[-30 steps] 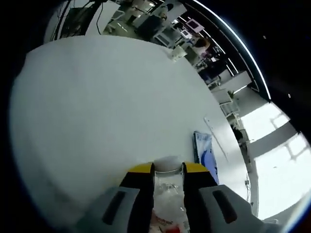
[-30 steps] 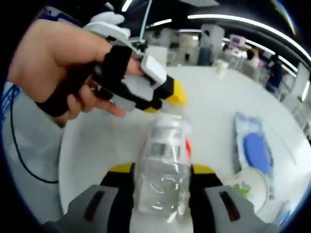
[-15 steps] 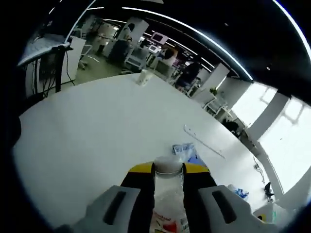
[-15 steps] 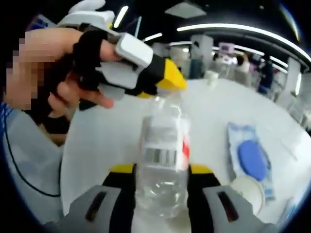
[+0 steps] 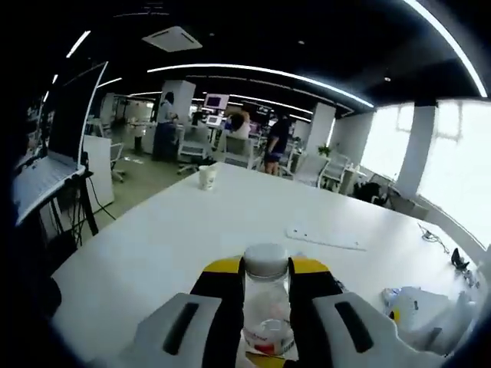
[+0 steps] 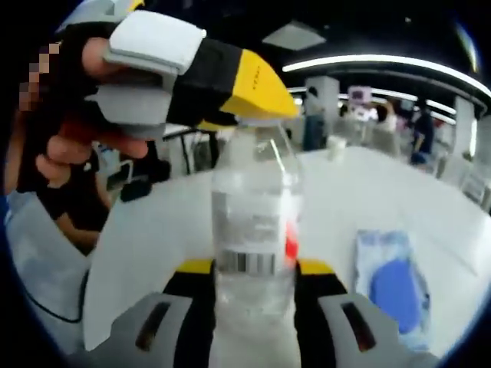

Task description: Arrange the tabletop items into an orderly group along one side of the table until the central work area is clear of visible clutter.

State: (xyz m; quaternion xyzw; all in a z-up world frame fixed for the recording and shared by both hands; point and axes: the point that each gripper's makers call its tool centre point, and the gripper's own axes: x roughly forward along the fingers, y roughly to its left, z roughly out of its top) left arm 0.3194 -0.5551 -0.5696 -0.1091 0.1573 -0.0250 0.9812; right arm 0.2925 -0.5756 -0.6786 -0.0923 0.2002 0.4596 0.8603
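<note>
A clear plastic bottle with a white label, barcode and a red patch stands upright, held at both ends. In the right gripper view my right gripper is shut on the bottle's lower body. My left gripper, held by a gloved hand, comes in from the upper left with its yellow tips at the neck. In the left gripper view my left gripper is shut on the bottle's white cap, and the bottle runs down between the jaws.
A blue and white packet lies flat on the white table right of the bottle. A paper cup stands at the far edge. A thin white strip and a white container lie to the right. Office desks and people stand beyond.
Both grippers have tipped the bottle up from leaning to upright while keeping hold of it. Both views have swung up from the tabletop toward the room.
</note>
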